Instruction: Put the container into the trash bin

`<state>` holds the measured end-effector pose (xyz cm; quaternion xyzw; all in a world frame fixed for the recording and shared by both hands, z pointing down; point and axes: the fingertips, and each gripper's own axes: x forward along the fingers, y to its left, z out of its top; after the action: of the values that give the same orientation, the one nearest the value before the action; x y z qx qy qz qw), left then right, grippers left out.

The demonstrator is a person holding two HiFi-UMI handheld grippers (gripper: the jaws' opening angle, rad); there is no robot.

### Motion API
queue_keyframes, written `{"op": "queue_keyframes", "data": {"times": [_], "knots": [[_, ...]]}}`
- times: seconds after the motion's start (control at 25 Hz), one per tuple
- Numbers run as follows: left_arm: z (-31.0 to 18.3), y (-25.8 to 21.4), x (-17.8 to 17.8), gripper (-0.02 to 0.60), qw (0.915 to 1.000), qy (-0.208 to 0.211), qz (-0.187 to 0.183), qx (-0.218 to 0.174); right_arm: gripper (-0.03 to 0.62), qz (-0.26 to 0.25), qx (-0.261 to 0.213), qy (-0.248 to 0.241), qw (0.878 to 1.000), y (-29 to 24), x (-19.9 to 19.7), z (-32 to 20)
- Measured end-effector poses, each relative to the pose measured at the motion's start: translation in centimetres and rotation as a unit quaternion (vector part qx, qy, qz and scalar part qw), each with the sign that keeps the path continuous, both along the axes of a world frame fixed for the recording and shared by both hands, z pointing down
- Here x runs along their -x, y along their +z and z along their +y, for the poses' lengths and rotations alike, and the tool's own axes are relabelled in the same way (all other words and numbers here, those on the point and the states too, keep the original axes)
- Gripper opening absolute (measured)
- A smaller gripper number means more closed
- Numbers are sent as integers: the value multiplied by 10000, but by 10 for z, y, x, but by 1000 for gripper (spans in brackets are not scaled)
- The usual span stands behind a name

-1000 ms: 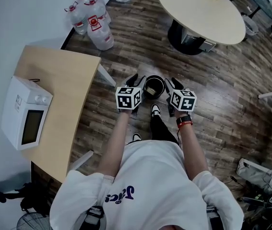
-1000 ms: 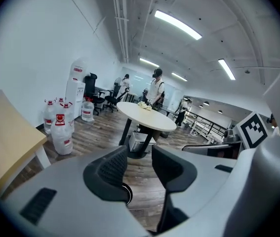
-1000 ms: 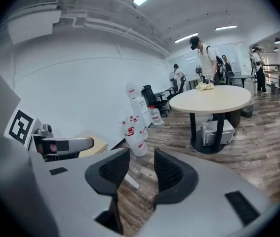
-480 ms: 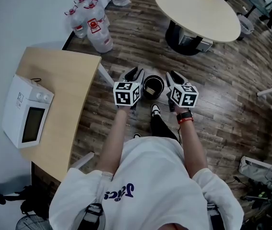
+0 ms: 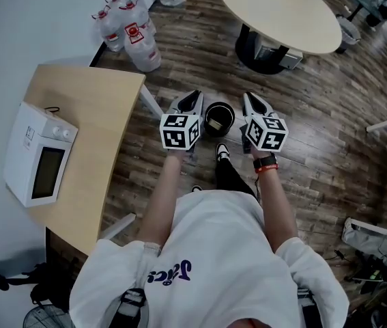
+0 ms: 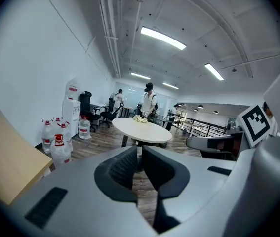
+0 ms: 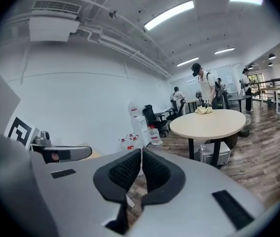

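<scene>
Far left, a microwave (image 5: 37,162) sits on the wooden desk (image 5: 104,101). The left gripper (image 5: 193,100) has its jaws pinched together on nothing. The black trash bin (image 5: 218,119) stands on the floor (image 5: 316,135) right between both grippers, and the right gripper (image 5: 250,100) is clamped empty too. Something pale shows inside the bin, but I can't tell if that's the container.

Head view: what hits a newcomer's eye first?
The marker cubes on the left gripper and right gripper, held out side by side, both tongs shut and empty. In the gap between them, down on the wood floor, stands a black trash bin. A white microwave sits on the desk at left.
</scene>
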<state>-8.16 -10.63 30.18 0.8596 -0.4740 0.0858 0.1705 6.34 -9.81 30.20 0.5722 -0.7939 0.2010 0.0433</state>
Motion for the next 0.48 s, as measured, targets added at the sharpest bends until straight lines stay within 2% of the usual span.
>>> {"op": "queue_keyframes", "data": {"times": [0.24, 0.48], "knots": [[7, -3, 5, 34, 10000, -24, -17, -75, 15, 189, -160, 32, 9997, -9, 3, 9], [16, -11, 5, 31, 9998, 28, 76, -153, 15, 174, -136, 48, 9997, -7, 8, 17]]}}
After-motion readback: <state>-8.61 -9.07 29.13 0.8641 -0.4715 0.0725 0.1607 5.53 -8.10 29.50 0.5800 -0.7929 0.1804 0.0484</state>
